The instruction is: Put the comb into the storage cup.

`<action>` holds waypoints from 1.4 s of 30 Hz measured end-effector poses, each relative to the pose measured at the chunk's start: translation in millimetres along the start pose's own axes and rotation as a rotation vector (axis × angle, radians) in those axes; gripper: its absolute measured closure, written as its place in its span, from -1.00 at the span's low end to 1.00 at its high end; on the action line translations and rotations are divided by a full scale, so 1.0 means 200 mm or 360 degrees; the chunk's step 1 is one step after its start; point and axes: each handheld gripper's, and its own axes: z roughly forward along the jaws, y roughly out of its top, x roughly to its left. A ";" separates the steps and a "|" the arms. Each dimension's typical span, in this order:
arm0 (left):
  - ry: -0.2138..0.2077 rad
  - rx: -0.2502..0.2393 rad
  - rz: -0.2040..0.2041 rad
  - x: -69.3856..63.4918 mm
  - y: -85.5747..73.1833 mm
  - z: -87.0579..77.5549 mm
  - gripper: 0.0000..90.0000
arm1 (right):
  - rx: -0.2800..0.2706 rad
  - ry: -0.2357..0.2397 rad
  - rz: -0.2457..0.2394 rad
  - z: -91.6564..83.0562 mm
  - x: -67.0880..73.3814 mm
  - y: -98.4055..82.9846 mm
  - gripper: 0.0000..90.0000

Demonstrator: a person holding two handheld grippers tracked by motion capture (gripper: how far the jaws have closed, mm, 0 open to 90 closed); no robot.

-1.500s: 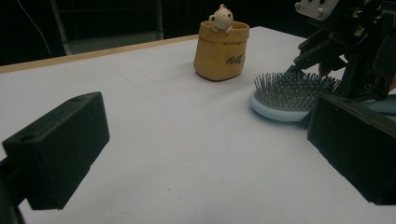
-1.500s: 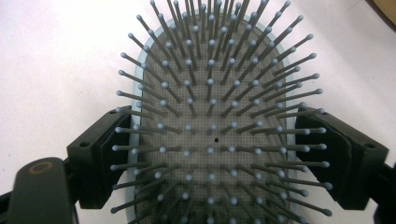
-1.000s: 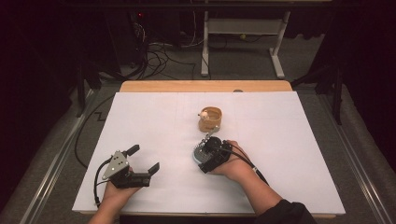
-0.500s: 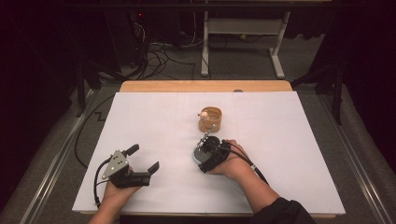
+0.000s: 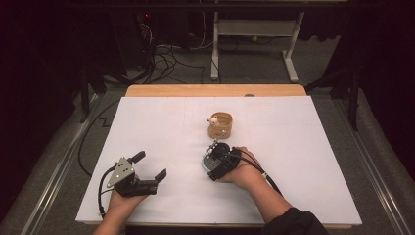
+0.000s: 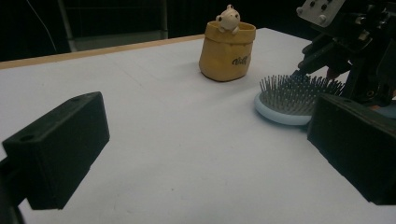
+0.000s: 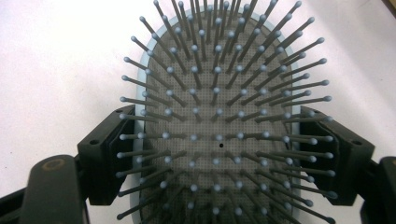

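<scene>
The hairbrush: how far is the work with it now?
Done: the right claw has reached the hairbrush, one jaw at each side of its head. In hand: the grasp; the hairbrush lies on the white table. Left: lifting it, perhaps toward the yellow pouch. The left claw is open and idle.

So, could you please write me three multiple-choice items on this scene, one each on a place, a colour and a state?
1. Where does the yellow pouch stand relative to the hairbrush?
A. Farther from the person
B. Nearer the person
C. On top of it

2. What colour is the hairbrush's rim?
A. Red
B. Light blue
C. Green

3. How does the left tool stand?
A. Shut on the pouch
B. Shut on the brush
C. Open, holding nothing

Answers: 1 A, as the high view shows the pouch beyond the brush. 2 B, as the left gripper view shows a pale blue edge. 3 C, as its jaws stand wide apart over bare table.
</scene>
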 end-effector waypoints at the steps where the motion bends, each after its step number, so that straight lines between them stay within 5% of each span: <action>1: -0.0001 -0.0004 -0.0002 0.00 0.00 0.00 -1.00 | -0.0001 -0.0003 0.0002 0.00 0.00 0.00 -0.55; 19: -0.0005 0.0006 0.0012 0.00 0.00 0.00 -1.00 | -0.0004 0.0009 0.0021 -0.01 -0.01 0.00 -0.54; 42: 0.0004 -0.0015 0.0006 0.00 0.00 0.00 -1.00 | -0.0234 -0.0073 0.0051 -0.22 -0.05 -0.05 -0.54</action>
